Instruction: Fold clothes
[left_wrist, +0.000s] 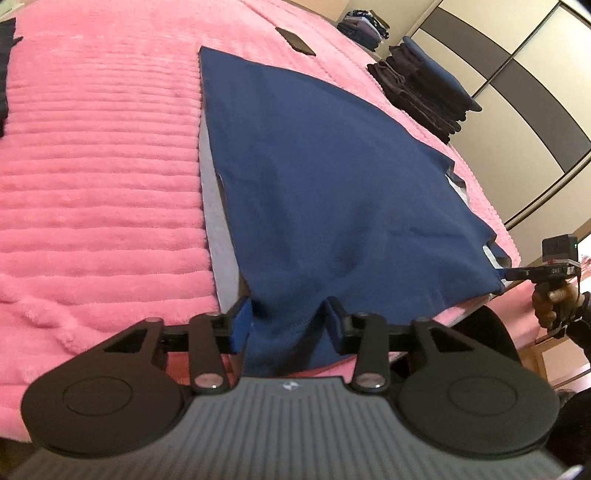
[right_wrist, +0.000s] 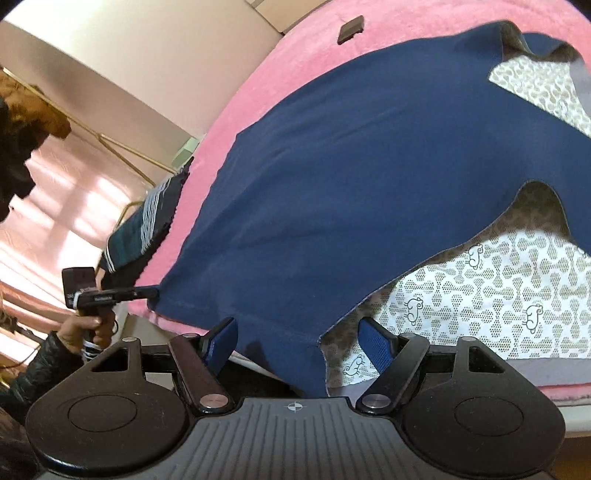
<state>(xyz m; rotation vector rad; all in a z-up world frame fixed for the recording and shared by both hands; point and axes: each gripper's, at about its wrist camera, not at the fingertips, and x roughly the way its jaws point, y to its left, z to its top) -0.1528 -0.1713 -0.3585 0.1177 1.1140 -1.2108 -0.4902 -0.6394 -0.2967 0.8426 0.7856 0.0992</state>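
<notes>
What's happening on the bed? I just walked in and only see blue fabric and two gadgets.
A person is folding clothes, holding a tool in each hand. A navy garment lies spread on the pink blanket. The left tool has the garment's near hem between its pads, and the right tool sits open around the other hem corner. Folded dark clothes are stacked at the far edge.
</notes>
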